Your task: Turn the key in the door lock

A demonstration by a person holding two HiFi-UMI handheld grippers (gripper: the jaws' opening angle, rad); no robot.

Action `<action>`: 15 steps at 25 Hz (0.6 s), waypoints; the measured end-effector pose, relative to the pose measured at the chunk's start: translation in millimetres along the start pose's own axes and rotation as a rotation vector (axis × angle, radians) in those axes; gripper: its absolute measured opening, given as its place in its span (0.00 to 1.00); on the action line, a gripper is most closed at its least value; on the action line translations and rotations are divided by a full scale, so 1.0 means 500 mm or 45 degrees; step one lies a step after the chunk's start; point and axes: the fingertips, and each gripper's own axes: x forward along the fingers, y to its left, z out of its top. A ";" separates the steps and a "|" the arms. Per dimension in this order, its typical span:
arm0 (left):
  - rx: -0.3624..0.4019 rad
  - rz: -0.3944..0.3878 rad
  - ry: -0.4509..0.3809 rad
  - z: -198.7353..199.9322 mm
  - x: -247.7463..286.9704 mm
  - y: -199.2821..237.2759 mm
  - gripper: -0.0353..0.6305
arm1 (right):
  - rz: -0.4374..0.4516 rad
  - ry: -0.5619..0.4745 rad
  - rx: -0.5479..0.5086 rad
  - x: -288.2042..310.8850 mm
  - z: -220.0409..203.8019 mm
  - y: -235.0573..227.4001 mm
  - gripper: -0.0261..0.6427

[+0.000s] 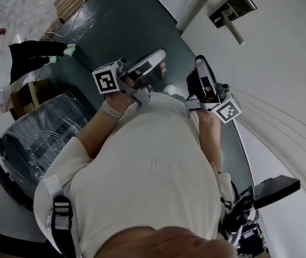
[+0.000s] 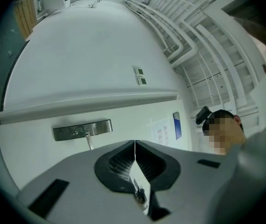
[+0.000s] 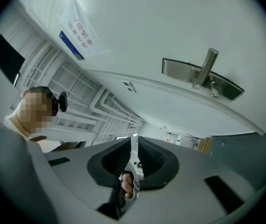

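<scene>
**Desk:** Where did the lock stand against the claws when the shutter fell?

**Photographer:** On the white door [image 1: 271, 63], well apart from both. A person [image 1: 153, 171] in a pale shirt held the two grippers close to the chest. From the right gripper [image 3: 134, 143], the brushed-metal lock plate [image 3: 177, 68] lay out at about one o'clock, its lever [image 3: 204, 69] jutting toward the camera. From the left gripper [image 2: 134, 146], the same plate sat at roughly ten o'clock. It showed just above the jaw tips in that view but touched nothing.

**Desk:** And the key?

**Photographer:** A small metal stub [image 3: 213, 91] stood out of the plate just beside the lever. It was too small to say whether that was the key.

**Desk:** Was either claw holding anything?

**Photographer:** No. The left gripper's jaws were pressed together, tip against tip, with nothing in them. The right gripper's jaws stood a thin slit apart, also bare. A fingertip [image 3: 126, 185] showed behind them.

**Desk:** Anything else in the frame?

**Photographer:** A printed notice [image 2: 168, 127] hung on the door at three o'clock of the plate in the left gripper view. In the head view, a plastic-wrapped bundle [image 1: 40, 136] sat on the dark floor [image 1: 115, 31] at eight o'clock of the left gripper.
</scene>
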 end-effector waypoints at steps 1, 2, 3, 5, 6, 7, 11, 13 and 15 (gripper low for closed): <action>0.011 -0.003 0.006 0.002 -0.001 0.001 0.07 | -0.009 0.003 -0.012 0.000 -0.002 -0.001 0.13; 0.007 -0.009 0.007 0.004 -0.002 0.002 0.07 | -0.009 0.001 -0.019 0.001 -0.001 -0.001 0.13; 0.001 -0.017 0.007 0.005 -0.002 0.001 0.07 | -0.006 -0.006 -0.021 0.000 0.000 0.000 0.13; 0.023 -0.019 0.019 0.007 0.001 0.000 0.07 | -0.002 -0.023 -0.024 -0.001 0.004 0.003 0.13; 0.037 -0.011 0.028 0.007 0.001 0.003 0.07 | -0.003 -0.031 -0.027 -0.002 0.005 0.003 0.13; 0.050 -0.002 0.037 0.006 0.001 0.006 0.07 | -0.006 -0.035 -0.031 -0.003 0.005 0.003 0.13; 0.049 -0.005 0.060 -0.001 0.006 0.006 0.07 | -0.028 -0.052 -0.036 -0.010 0.008 -0.003 0.13; 0.027 -0.007 0.057 -0.003 0.008 0.005 0.07 | -0.025 -0.060 -0.037 -0.010 0.010 -0.001 0.13; 0.050 0.000 0.067 -0.003 0.011 0.007 0.07 | -0.022 -0.063 -0.041 -0.010 0.012 0.002 0.13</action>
